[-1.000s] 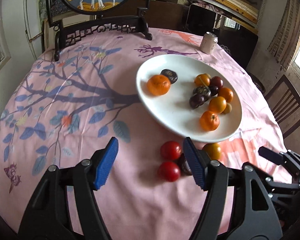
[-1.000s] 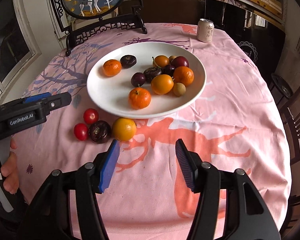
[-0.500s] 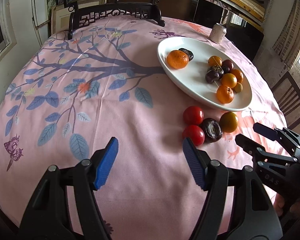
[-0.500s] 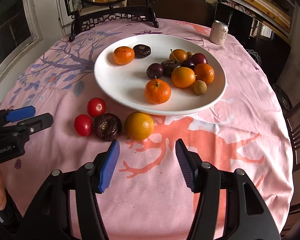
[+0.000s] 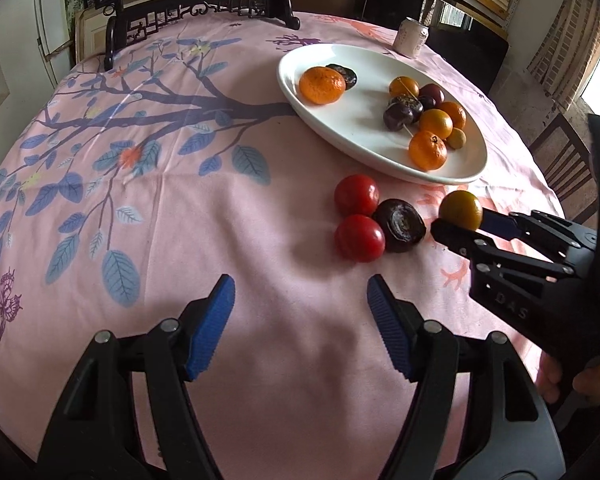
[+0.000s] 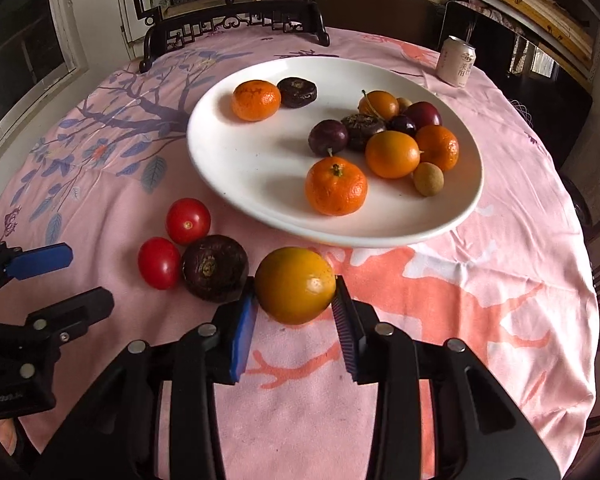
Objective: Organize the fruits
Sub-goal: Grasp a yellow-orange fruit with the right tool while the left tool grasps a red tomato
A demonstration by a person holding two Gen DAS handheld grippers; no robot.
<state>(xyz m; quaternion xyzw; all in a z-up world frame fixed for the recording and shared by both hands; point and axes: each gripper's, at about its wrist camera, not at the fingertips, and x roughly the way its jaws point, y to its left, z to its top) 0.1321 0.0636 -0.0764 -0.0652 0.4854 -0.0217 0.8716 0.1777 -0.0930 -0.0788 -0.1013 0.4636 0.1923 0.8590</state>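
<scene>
A white plate (image 6: 260, 168) holds several oranges, dark plums and a small brown fruit; it also shows in the left wrist view (image 5: 352, 128). On the cloth in front of it lie two red tomatoes (image 6: 188, 220) (image 6: 159, 262), a dark purple fruit (image 6: 214, 268) and a yellow-orange fruit (image 6: 295, 285). My right gripper (image 6: 295, 300) has its blue pads against both sides of the yellow-orange fruit (image 5: 460, 210). My left gripper (image 5: 300, 312) is open and empty, short of the tomatoes (image 5: 358, 236).
A drink can (image 6: 457, 62) stands at the table's far right. A dark carved wooden stand (image 6: 236, 24) with a round picture sits at the far edge. The pink patterned cloth (image 5: 140, 200) covers the round table. A chair (image 5: 560, 160) is at the right.
My right gripper has moved forward and closed its pads around the yellow-orange fruit. My left gripper has drawn back from the tomatoes and stays open.
</scene>
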